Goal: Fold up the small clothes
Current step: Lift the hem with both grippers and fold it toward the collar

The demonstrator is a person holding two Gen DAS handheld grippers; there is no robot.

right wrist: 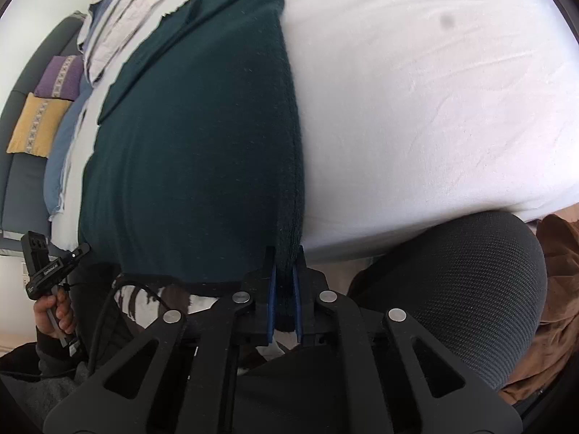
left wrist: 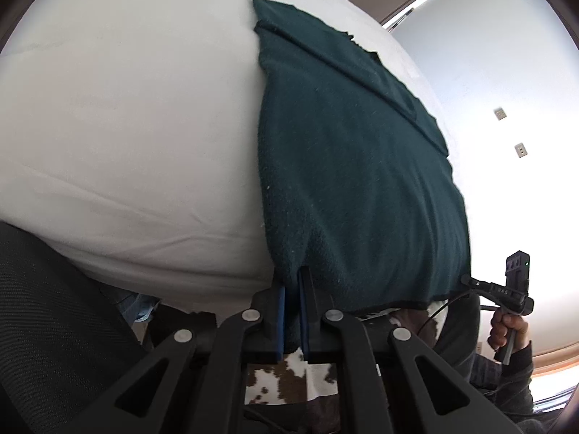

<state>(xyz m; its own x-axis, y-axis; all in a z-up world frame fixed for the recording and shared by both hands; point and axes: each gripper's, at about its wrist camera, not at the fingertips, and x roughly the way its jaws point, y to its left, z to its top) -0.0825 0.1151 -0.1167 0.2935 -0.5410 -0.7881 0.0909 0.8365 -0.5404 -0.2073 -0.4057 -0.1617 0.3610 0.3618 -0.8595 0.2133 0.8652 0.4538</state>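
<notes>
Left wrist view: one dark green garment (left wrist: 354,166) of fuzzy, fleece-like knit, spread flat over a white sheet (left wrist: 126,115) with soft creases. Near left corner of the hem pinched between the two blue pads of the left gripper (left wrist: 291,289), black linkage arms with four silver rivets below. A folded-over flap with a raised seam along the garment's far right side; a thin dark binding along the near hem. At the near right corner, the right gripper (left wrist: 470,282) clamped on the hem, held by a hand (left wrist: 506,329) on its handle. Black mesh chair back (left wrist: 47,325) at near left; brown-and-white patterned fabric (left wrist: 286,372) under the gripper.

Right wrist view: same garment (right wrist: 195,137) seen from the other corner, its right edge rolled into a thick ribbed fold. Right gripper (right wrist: 284,289) pressed onto that rolled edge, blue pads on either side of the cloth. Left gripper (right wrist: 81,249) at near left, tips at the hem, grip itself too small to judge here. Far left: one stack of folded pale and blue cloth (right wrist: 119,18), one blue pillow (right wrist: 65,137), two woven cushions, one purple (right wrist: 61,76) and one yellow (right wrist: 38,126), each with a patterned band. Rounded black mesh chair part (right wrist: 466,289) at near right, brown cloth (right wrist: 557,289) just beside it.
</notes>
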